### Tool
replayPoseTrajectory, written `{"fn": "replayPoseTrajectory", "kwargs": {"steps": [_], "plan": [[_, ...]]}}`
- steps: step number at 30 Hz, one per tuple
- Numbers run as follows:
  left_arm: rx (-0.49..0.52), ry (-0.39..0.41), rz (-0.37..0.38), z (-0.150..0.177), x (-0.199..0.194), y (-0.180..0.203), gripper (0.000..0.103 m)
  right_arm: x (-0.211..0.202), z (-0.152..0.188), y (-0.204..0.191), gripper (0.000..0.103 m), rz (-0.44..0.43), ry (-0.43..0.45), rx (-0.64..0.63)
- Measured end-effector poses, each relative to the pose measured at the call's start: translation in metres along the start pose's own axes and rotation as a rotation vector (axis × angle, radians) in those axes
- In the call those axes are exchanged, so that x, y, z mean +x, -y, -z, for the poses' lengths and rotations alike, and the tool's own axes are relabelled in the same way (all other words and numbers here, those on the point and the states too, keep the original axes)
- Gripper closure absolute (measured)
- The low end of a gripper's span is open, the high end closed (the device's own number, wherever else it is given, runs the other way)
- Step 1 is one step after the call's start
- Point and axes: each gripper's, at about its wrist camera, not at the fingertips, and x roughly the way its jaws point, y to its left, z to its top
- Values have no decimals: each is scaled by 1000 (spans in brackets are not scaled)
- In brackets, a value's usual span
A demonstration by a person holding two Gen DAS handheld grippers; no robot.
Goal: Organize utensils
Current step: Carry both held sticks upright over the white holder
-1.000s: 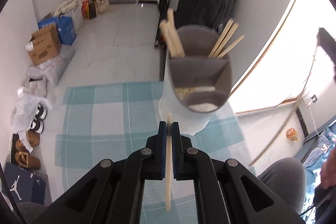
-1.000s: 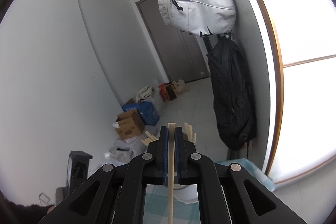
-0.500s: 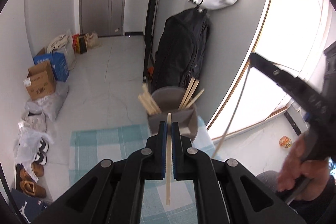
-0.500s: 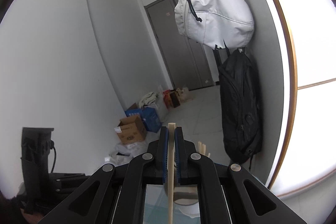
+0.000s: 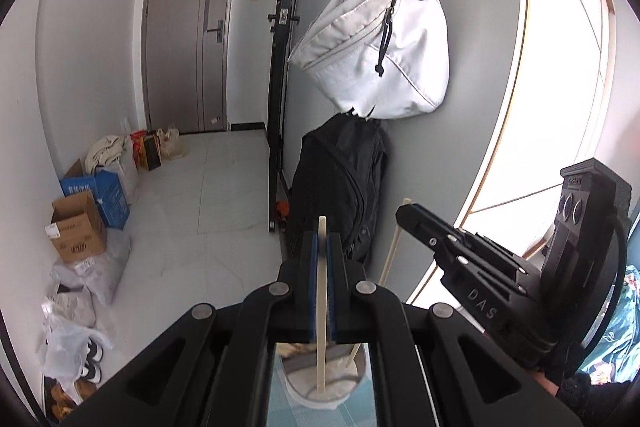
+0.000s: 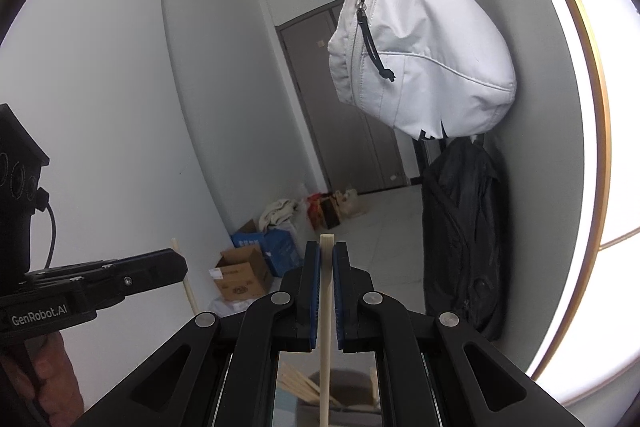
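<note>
My left gripper (image 5: 322, 241) is shut on a pale wooden chopstick (image 5: 321, 307) that stands upright, its lower end down in the grey utensil holder (image 5: 320, 383) seen below between my fingers. My right gripper (image 6: 326, 251) is shut on another upright chopstick (image 6: 325, 327), above the holder (image 6: 340, 407), where several chopsticks (image 6: 298, 385) lean. The right gripper (image 5: 404, 213) shows at the right of the left wrist view with its chopstick (image 5: 392, 251). The left gripper (image 6: 176, 265) shows at the left of the right wrist view.
A white bag (image 5: 376, 47) and a black backpack (image 5: 340, 183) hang on the grey wall ahead. Boxes (image 5: 78, 227) and bags line the floor at the left. The holder stands on a teal checked cloth (image 5: 360, 411). A bright window (image 5: 552, 107) is at the right.
Both grippers have tilted upward and moved over the holder, side by side. The holder has dropped from the middle of the left wrist view to its bottom edge. Both chopsticks remain gripped.
</note>
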Motion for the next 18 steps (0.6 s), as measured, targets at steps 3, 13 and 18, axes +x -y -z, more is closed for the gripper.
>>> {"fn": "replayPoseTrajectory", "kwargs": {"steps": [3, 13, 18], "plan": [[6, 52, -29, -6, 11, -3, 103, 15, -4, 4, 98, 7, 15, -7], [-24, 63, -15, 20, 51, -24, 103, 50, 23, 28, 98, 57, 15, 19], [-74, 56, 22, 33, 63, -37, 103, 53, 39, 31, 98, 32, 13, 7]]}}
